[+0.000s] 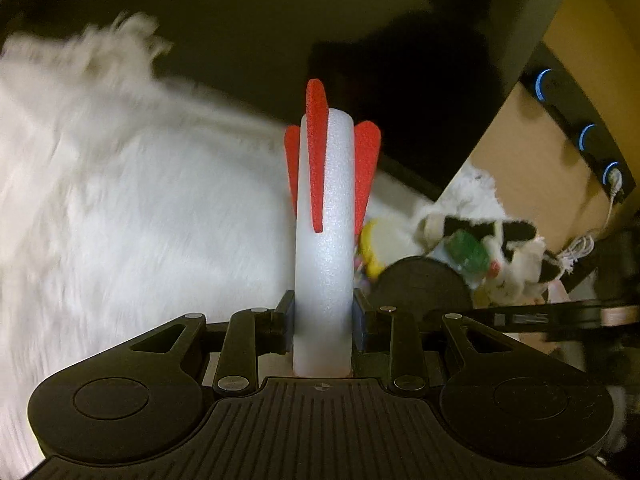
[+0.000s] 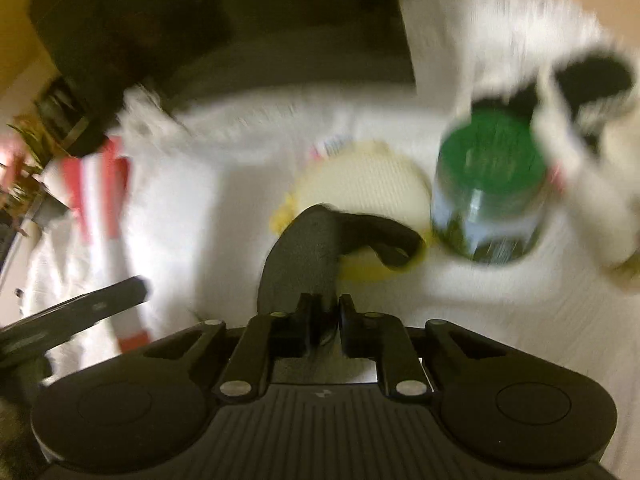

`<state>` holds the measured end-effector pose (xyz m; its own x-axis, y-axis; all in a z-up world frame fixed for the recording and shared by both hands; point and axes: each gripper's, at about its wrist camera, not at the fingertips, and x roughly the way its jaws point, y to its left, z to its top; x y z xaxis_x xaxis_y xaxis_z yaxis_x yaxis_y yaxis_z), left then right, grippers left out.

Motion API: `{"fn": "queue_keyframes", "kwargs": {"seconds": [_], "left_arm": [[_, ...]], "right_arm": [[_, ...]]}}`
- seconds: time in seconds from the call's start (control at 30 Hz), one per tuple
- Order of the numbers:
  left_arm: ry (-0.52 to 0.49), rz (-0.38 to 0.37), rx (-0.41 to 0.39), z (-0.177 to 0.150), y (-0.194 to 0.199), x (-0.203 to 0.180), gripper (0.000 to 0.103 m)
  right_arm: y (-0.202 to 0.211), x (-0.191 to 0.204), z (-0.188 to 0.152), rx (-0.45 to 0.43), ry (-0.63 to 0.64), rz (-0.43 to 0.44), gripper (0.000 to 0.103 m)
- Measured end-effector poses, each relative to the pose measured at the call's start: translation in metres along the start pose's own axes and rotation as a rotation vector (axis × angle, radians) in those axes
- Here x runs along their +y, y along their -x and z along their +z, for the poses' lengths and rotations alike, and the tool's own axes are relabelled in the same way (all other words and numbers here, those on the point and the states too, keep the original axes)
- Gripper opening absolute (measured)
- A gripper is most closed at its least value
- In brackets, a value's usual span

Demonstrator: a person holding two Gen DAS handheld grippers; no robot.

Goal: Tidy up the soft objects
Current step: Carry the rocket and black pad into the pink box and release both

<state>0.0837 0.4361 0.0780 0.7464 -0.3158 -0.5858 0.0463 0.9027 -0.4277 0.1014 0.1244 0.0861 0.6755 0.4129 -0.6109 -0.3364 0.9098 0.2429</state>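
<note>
One white foam rocket [image 1: 324, 248] with red fins sits squeezed in the left hand-held gripper [image 1: 323, 320]. The right hand-held gripper [image 2: 324, 320] is closed on one black soft thing [image 2: 316, 248].

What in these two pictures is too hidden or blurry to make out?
- Left wrist view: the foam rocket's lower end, hidden between the left gripper's fingers.
- Right wrist view: the black floppy thing in the right gripper, unidentifiable through motion blur.
- Right wrist view: the green-capped jar's label, smeared.

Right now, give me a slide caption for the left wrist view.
Left gripper clamps a white foam rocket with red fins above a fluffy white rug.
</note>
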Motion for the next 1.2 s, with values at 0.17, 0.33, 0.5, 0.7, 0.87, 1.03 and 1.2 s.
{"fn": "queue_keyframes", "kwargs": {"seconds": [0.17,0.33,0.5,0.7,0.87,1.03,1.2], "left_arm": [[-0.100,-0.028,-0.066,0.044,-0.002,-0.050,0.032],[-0.209,-0.079,-0.119,0.087,-0.006,-0.125,0.032],[-0.288,-0.193,-0.081,0.100,-0.027,-0.217,0.032],[-0.334,-0.356,0.053,0.077,-0.086,-0.326,0.032],[-0.327,-0.410,0.172,0.045,-0.141,-0.391,0.032],[-0.337,-0.384,0.240,0.012,-0.189,-0.423,0.032],[-0.331,-0.266,0.412,-0.024,-0.257,-0.424,0.032]], "right_arm": [[0.089,-0.001,0.024,-0.183,0.061,0.009,0.012],[0.186,-0.032,0.045,-0.390,0.085,-0.075,0.012],[0.271,-0.088,0.040,-0.562,0.049,-0.246,0.012],[0.326,-0.163,0.005,-0.610,-0.073,-0.344,0.012],[0.346,-0.194,-0.029,-0.643,-0.119,-0.452,0.012],[0.357,-0.213,-0.045,-0.662,-0.133,-0.510,0.012],[0.359,-0.212,-0.043,-0.662,-0.102,-0.543,0.012]]}}
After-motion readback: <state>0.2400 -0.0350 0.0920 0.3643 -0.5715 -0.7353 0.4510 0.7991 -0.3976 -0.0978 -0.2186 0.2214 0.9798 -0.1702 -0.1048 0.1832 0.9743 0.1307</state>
